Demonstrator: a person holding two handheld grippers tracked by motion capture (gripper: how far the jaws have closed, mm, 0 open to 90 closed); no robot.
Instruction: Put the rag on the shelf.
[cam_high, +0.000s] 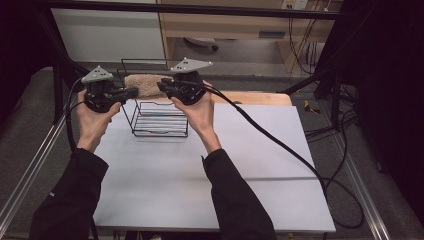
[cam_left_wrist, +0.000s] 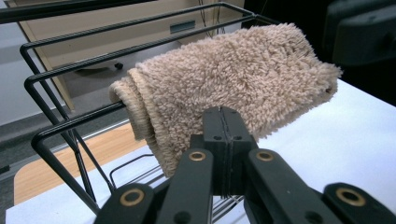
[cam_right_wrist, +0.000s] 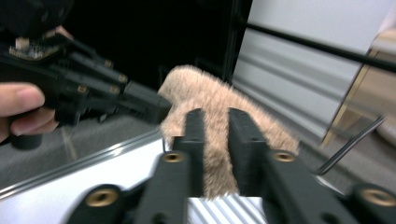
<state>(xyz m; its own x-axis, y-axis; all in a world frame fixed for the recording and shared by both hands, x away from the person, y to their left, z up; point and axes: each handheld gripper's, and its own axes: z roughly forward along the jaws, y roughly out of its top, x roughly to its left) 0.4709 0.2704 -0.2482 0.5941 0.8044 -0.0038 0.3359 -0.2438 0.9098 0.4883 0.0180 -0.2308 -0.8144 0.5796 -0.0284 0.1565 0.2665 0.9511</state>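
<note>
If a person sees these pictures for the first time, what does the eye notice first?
First, the fluffy beige towel draped over the top bars of the black wire rack at the far side of the white table. Next, the left hand-held gripper and right hand-held gripper at its two ends.

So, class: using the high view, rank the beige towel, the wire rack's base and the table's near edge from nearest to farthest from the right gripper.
1. Beige towel: draped on the rack's top bar, at the right gripper tips.
2. Wire rack's base: on the table, below the gripper.
3. Table's near edge: by the person's elbows.
</note>
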